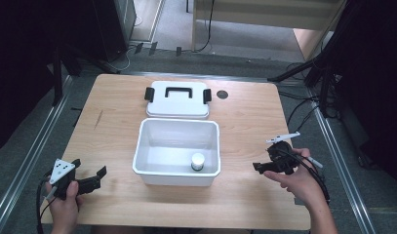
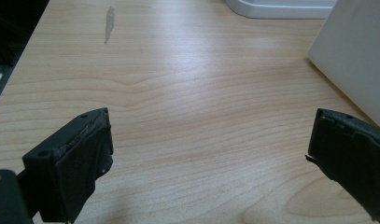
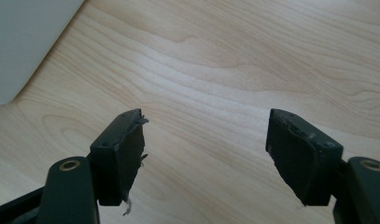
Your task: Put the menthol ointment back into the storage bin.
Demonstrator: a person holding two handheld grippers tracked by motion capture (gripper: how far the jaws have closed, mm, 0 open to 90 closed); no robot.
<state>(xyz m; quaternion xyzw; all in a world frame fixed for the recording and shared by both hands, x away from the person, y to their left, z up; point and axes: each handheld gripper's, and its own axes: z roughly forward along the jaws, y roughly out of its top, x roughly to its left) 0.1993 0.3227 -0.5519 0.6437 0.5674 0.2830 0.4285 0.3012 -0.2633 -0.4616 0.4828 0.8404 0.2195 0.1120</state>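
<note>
A white plastic box [image 1: 177, 170] stands open in the middle of the wooden table [image 1: 245, 122]. Inside it, near the front right corner, stands a small white jar [image 1: 198, 161]. The box's white lid [image 1: 177, 99] with a black handle and black clips lies flat just behind it. My left gripper [image 1: 91, 176] rests low at the table's front left, open, nothing between its jaws; its own view shows the box's wall [image 2: 355, 56] at the right. My right gripper [image 1: 260, 166] hovers right of the box, open and empty, with the box's corner [image 3: 24, 42] at the upper left.
A small dark round hole [image 1: 222, 94] sits in the tabletop right of the lid. A grey smear [image 2: 109, 23] marks the wood at the left. Metal rails run along both sides of the table, and cables lie on the floor beyond.
</note>
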